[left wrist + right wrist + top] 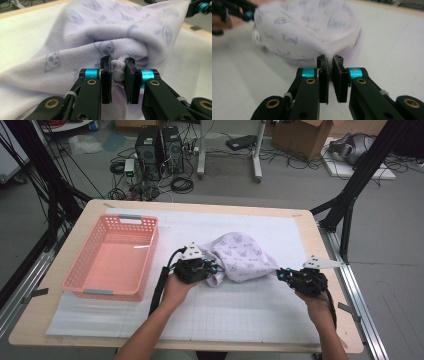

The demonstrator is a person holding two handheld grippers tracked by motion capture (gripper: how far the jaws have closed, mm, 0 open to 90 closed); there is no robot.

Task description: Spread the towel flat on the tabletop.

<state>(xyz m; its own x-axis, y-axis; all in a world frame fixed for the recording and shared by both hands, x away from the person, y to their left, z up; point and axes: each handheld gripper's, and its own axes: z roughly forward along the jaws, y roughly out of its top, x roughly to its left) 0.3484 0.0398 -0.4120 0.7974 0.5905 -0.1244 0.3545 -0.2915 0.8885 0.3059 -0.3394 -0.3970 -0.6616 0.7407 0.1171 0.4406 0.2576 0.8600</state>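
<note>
A pale lilac cloth (241, 257) printed with small blue figures lies bunched on the white gridded mat (240, 310), stretched between both grippers. My left gripper (212, 268) is shut on the cloth's left corner; in the left gripper view a wad of the cloth (75, 50) is pinched between its pads (106, 75). My right gripper (281, 274) is shut on the cloth's right corner, and in the right gripper view the cloth (312, 32) tapers into its closed jaws (330, 68). The other gripper (234, 12) shows blurred at top left there.
A pink plastic basket (107, 292) stands empty on the mat's left side. The wooden table (310, 230) edges the mat. Beyond the table, computer towers (159, 150), cables and cardboard boxes (305, 137) sit on the floor. Black frame posts flank the table.
</note>
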